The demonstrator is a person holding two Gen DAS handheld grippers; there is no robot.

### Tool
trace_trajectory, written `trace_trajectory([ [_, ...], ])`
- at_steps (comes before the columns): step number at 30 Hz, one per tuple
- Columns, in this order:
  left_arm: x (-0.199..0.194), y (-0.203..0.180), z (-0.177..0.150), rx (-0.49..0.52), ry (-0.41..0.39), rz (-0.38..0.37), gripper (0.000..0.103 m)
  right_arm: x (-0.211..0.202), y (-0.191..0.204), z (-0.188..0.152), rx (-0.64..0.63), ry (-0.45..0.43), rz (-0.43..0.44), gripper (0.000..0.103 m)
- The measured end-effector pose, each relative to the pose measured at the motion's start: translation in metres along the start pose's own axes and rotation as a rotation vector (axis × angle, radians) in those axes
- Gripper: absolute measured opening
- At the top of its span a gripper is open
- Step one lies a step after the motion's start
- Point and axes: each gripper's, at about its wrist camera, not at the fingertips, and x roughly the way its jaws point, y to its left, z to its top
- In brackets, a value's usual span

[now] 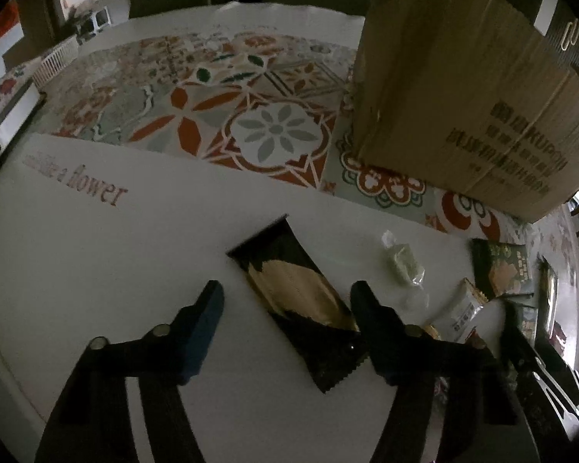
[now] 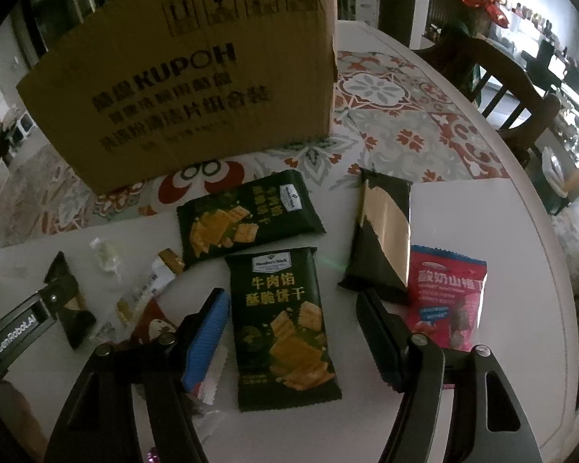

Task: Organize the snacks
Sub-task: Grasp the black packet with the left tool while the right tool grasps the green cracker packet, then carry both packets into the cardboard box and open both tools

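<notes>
My left gripper (image 1: 287, 297) is open, its fingers on either side of a black and gold snack packet (image 1: 301, 305) lying flat on the white mat. My right gripper (image 2: 291, 305) is open over a dark green biscuit packet (image 2: 281, 324). A second green biscuit packet (image 2: 247, 216) lies just beyond it. Another black and gold packet (image 2: 382, 235) and a pink packet (image 2: 447, 297) lie to the right. A small clear-wrapped sweet (image 1: 403, 264) and a white packet (image 1: 463, 312) lie to the right of the left gripper. The left gripper (image 2: 31, 320) shows at the right wrist view's left edge.
A large cardboard box (image 2: 197, 73) stands on the patterned tablecloth (image 1: 220, 108) behind the snacks; it also shows in the left wrist view (image 1: 463, 88). Wooden chairs (image 2: 501, 77) stand past the table's right edge. A binder (image 1: 7, 131) lies at far left.
</notes>
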Motion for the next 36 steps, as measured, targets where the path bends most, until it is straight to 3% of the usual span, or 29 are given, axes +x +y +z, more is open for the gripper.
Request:
trace_trajectory([
  [3,0.0,-0.001,0.0,0.001,-0.004,0.007,0.064,0.001,0.002,0.0,-0.019,-0.003,-0.006,0.064],
  [5,0.0,-0.001,0.0,0.008,-0.011,0.017,0.051,0.001,0.004,0.0,-0.039,-0.006,-0.019,0.057],
  [7,0.0,-0.001,0.0,0.017,-0.015,0.031,0.045,0.0,0.007,0.0,-0.057,-0.011,-0.017,0.048],
  [11,0.0,-0.002,-0.001,0.043,-0.015,0.027,0.038,-0.001,0.008,0.0,-0.076,-0.016,-0.008,0.045],
  [20,-0.014,-0.004,-0.009,0.116,-0.024,-0.004,0.034,-0.01,0.009,0.002,-0.101,-0.047,0.01,0.045],
  [36,-0.093,-0.017,-0.009,0.187,-0.174,-0.092,0.033,-0.071,0.004,0.017,-0.125,-0.171,0.061,0.045],
])
